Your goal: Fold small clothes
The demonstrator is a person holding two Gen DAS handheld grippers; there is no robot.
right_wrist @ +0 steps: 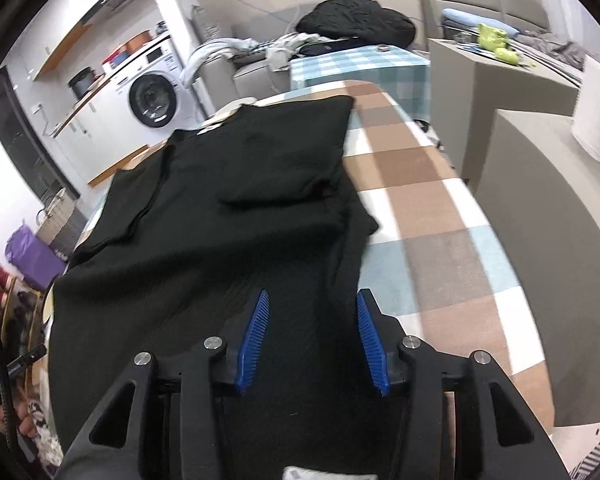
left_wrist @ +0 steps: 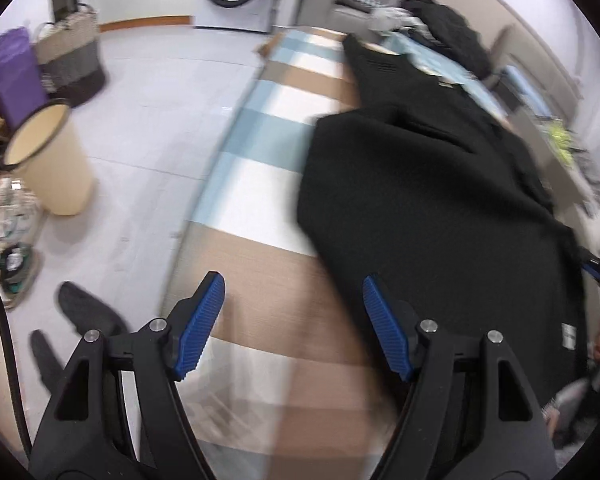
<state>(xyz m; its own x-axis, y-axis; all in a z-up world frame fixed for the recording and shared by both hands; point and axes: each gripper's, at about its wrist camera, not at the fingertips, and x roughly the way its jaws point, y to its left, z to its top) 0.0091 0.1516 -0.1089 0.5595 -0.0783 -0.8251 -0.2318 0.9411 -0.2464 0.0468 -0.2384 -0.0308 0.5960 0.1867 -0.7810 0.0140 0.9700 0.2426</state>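
Black garment (right_wrist: 228,208) lies partly folded on the checked counter (right_wrist: 440,208) ahead of both grippers. Right gripper (right_wrist: 312,340) spread above the cloth, left gripper (left_wrist: 292,328) spread beside it, both empty. Risk: a shallow pinch drags 1 layer, undoing the fold.

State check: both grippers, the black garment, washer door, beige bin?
left gripper: open, nothing between the pads, over the checked tablecloth.
right gripper: open, pads apart above the cloth, not pressing it.
black garment: flat on the table, partly folded, one panel laid over the top.
washing machine: door shut.
beige bin: upright, no lid.
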